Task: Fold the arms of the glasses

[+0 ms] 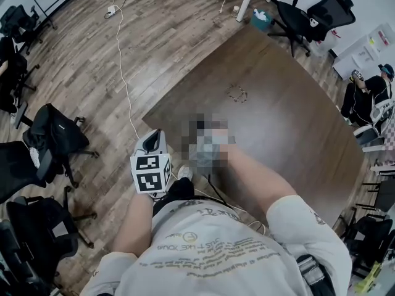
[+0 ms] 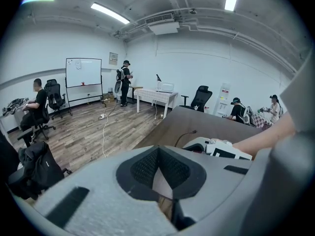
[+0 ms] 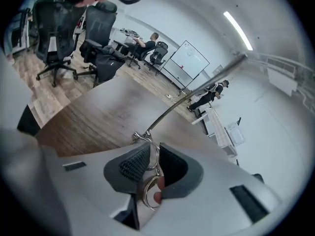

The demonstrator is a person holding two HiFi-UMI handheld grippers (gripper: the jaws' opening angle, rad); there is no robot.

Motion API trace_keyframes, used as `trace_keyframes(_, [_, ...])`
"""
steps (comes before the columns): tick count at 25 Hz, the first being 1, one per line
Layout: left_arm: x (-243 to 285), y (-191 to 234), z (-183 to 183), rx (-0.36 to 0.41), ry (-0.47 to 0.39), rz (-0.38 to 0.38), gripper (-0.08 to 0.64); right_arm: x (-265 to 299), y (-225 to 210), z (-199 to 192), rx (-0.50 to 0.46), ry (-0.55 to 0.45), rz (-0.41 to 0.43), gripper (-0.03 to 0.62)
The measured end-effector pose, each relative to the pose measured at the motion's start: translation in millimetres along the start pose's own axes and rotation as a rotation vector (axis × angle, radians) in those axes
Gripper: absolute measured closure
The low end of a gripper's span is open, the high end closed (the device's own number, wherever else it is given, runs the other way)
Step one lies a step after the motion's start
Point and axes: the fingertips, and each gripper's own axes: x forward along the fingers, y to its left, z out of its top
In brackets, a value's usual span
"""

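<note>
Glasses point(image 3: 145, 136) sit clamped between the right gripper's point(image 3: 152, 149) jaws, one arm reaching past the tips. Left gripper point(image 2: 157, 154) jaws are closed together, empty.

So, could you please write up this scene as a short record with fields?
Left gripper: jaws together, nothing between them
Right gripper: shut on the glasses
Glasses arm: unfolded, sticking out over the table
Task state: arm not yet folded
</note>
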Motion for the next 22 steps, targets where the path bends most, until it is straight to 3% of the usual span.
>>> trace_keyframes(10, [12.3,-12.1,7.7,0.043,0.004,-0.053,0.547,-30.5,-10.2,12.3,0.251,-0.14,0.057,0.574])
trace_keyframes(17, [26.4,-31.0,8.7,0.158,-0.008,-0.097,0.546,-71.4,-37.0,5.2,0.648,-0.18,0.059,0.577])
trace_keyframes(20, [34.3,-42.3,9.4,0.22,-0.014,-0.119,0.546,-98.7,-53.1,0.5,0.828,-0.211,0.028,0.577])
trace_keyframes(22, [39.5,-48.0,8.5,0.244,-0.015,-0.136,0.545,-119.1,-63.2,0.9,0.897,-0.256,-0.003,0.577])
